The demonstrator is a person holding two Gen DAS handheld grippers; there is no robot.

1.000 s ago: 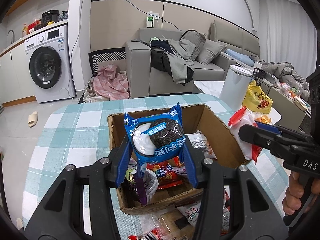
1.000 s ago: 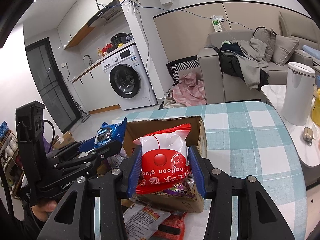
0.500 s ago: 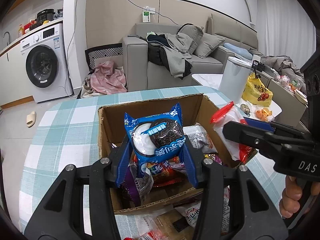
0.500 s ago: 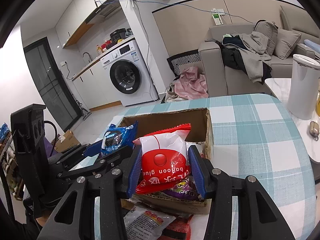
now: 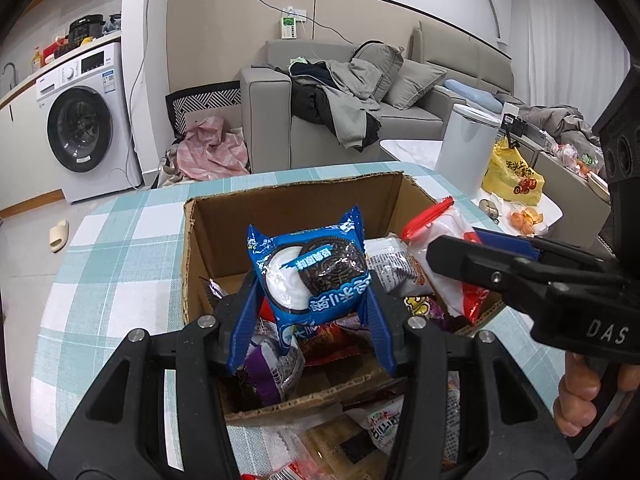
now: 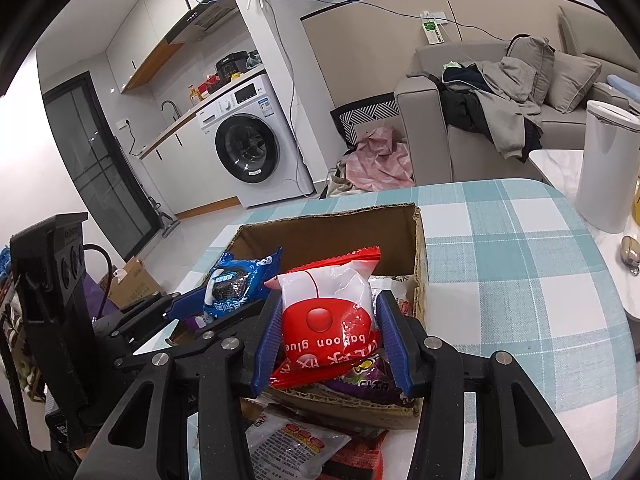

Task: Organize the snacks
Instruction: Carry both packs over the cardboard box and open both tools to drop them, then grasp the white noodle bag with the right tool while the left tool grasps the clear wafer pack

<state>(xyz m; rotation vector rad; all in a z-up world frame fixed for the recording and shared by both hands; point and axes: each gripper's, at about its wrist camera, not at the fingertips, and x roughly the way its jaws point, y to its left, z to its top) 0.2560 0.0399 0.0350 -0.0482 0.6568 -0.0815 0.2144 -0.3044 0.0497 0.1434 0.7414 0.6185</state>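
Note:
An open cardboard box (image 5: 208, 240) (image 6: 418, 248) with several snack packs inside stands on the checked tablecloth. My left gripper (image 5: 310, 312) is shut on a blue cookie pack (image 5: 312, 268), held upright over the box's near half; the same pack (image 6: 236, 284) shows at the left in the right wrist view. My right gripper (image 6: 326, 336) is shut on a red-and-white snack bag (image 6: 328, 308), held over the box's near edge. That bag (image 5: 444, 236) and the right gripper's fingers (image 5: 480, 268) show at the right in the left wrist view.
Loose snack packs (image 5: 380, 424) (image 6: 296, 444) lie on the table (image 6: 520, 264) in front of the box. A white bin (image 6: 608, 160) stands off the table's far right, a sofa (image 5: 360, 120) and a washing machine (image 5: 80, 120) behind. A person's hand (image 5: 588, 396) grips the right handle.
Both grippers have sunk a little toward the box with their packs still held. The box now fills more of each view.

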